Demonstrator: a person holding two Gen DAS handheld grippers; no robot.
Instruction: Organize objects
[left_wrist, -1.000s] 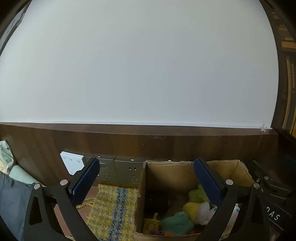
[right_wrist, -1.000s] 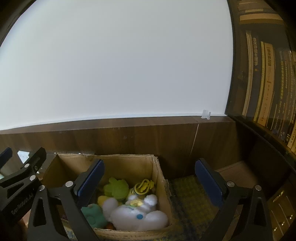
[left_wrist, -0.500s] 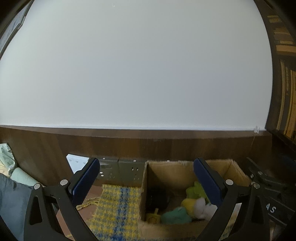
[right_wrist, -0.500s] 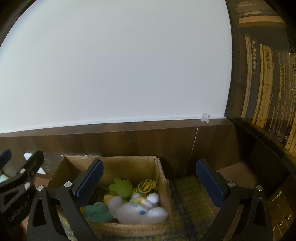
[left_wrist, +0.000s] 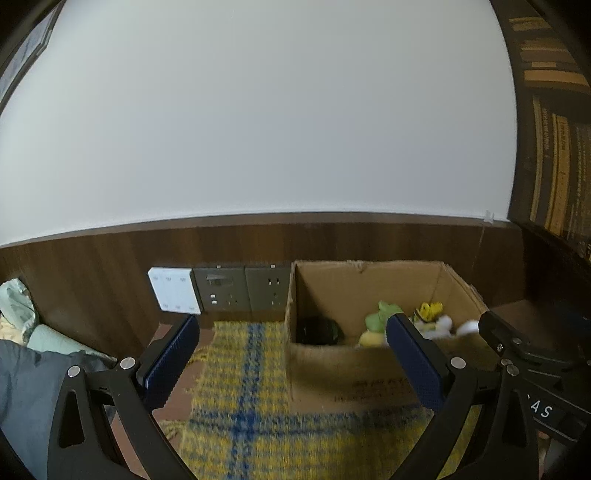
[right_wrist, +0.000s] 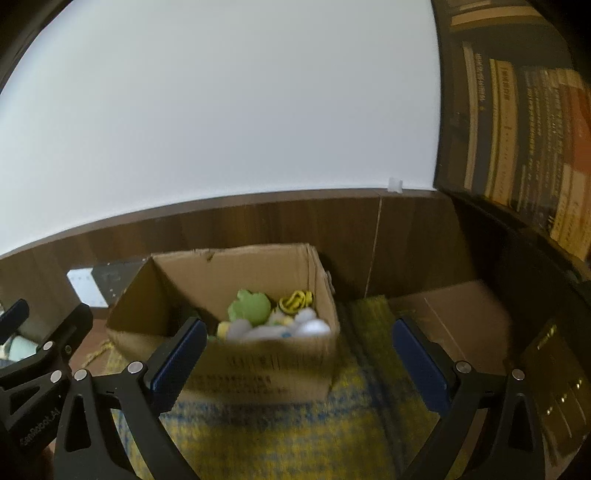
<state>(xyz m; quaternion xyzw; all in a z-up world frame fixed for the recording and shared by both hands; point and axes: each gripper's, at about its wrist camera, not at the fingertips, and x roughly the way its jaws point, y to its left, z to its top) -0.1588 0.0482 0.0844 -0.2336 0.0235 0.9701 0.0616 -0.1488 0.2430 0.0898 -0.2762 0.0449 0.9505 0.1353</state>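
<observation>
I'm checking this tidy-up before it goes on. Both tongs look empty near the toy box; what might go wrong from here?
1. The cardboard box sits on a woven mat; a nudge from the open left tongs or right tongs may slide it.
2. The plush toys lie piled together, so a grab may lift two.
3. Wall sockets stand close behind the box; reaching there risks a bump.

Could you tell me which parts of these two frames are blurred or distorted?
Left wrist view: the yellow-and-blue cloth smears near the bottom, while the wall sockets stay fairly sharp. Right wrist view: the cardboard box front, its print and the plush toys are motion-blurred. In both, fisheye bends the wood panelling into a curve.
</observation>
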